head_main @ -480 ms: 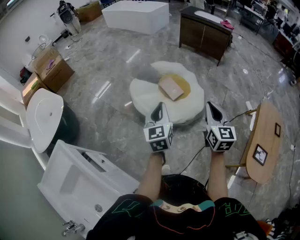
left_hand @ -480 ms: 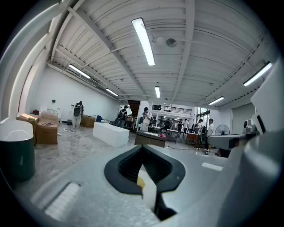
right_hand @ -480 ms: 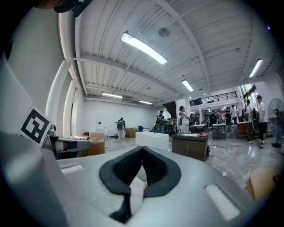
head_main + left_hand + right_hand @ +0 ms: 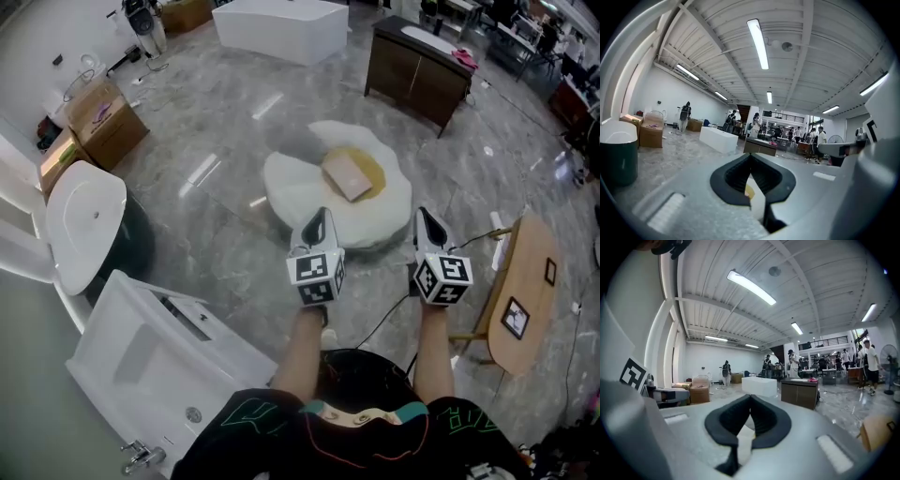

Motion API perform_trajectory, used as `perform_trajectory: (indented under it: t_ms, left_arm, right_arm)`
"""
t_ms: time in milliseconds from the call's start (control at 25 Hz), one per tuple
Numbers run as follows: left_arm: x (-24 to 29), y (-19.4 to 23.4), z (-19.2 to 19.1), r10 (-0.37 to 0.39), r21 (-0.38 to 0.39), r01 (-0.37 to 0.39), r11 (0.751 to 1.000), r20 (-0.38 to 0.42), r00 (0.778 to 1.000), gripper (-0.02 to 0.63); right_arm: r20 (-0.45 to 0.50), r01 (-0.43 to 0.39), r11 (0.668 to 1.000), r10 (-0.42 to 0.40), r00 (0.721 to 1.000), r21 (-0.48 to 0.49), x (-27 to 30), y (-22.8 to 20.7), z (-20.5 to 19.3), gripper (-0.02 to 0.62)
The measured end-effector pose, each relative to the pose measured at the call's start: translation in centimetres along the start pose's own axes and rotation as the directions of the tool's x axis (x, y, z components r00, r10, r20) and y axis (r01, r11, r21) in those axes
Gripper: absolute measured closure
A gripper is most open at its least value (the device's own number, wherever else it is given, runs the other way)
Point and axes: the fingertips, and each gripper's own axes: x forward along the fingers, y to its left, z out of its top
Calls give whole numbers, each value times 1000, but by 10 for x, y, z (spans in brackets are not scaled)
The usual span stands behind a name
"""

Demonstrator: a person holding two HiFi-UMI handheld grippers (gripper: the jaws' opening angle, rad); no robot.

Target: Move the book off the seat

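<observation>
A tan book point(image 4: 346, 175) lies on the yellow middle of a white, egg-shaped floor seat point(image 4: 291, 187) ahead of me in the head view. My left gripper point(image 4: 320, 214) is held up short of the seat's near edge, shut and empty. To its right my right gripper point(image 4: 423, 215) hovers level with it, also shut with nothing in it. Both point toward the seat. In the left gripper view the left gripper point(image 4: 751, 156) has its jaws together, and in the right gripper view the right gripper point(image 4: 750, 398) does too; each shows the hall beyond.
A dark wooden cabinet point(image 4: 416, 70) and a white block point(image 4: 281, 28) stand beyond the seat. A wooden side table point(image 4: 522, 281) is at my right, with a cable point(image 4: 394, 314) on the floor. White basins point(image 4: 84, 220) and cardboard boxes point(image 4: 98, 117) are at my left.
The view has shifted slightly forward; the seat and book sit a little lower and to the right. Both grippers hold the same pose, still shut.
</observation>
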Motion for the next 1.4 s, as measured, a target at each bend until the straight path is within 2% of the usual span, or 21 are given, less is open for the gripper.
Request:
perform_trajectory:
  t_ms: [240, 360, 520, 680, 880, 1160, 1400]
  left_arm:
    - [-9, 54, -23, 92, -79, -95, 992, -42, 995, 595]
    - [-12, 67, -25, 118, -67, -122, 990, -53, 992, 595]
    - [-4, 62, -16, 96, -27, -97, 995, -37, 995, 595]
    - [9, 58, -19, 74, -44, -76, 996, -39, 996, 595]
    - [25, 73, -23, 104, -66, -107, 992, -57, 993, 595]
    - [62, 47, -28, 44, -41, -48, 998, -79, 996, 595]
    - [98, 37, -41, 36, -33, -40, 999, -107, 994, 595]
  right_arm:
    - [-71, -1, 999, -2, 997, -38, 7, 14, -17, 592]
    - [-86, 32, 999, -35, 996, -29, 7, 2, -17, 592]
    - [-82, 11, 999, -14, 997, -40, 15, 9, -10, 592]
    - [-84, 1, 998, -6, 996, -61, 20, 11, -11, 592]
    - [-85, 55, 998, -59, 995, -44, 23, -16, -12, 592]
    - [-85, 65, 997, -67, 994, -30, 43, -38, -13, 592]
    - [-99, 69, 998, -68, 993, 11, 71, -67, -27, 592]
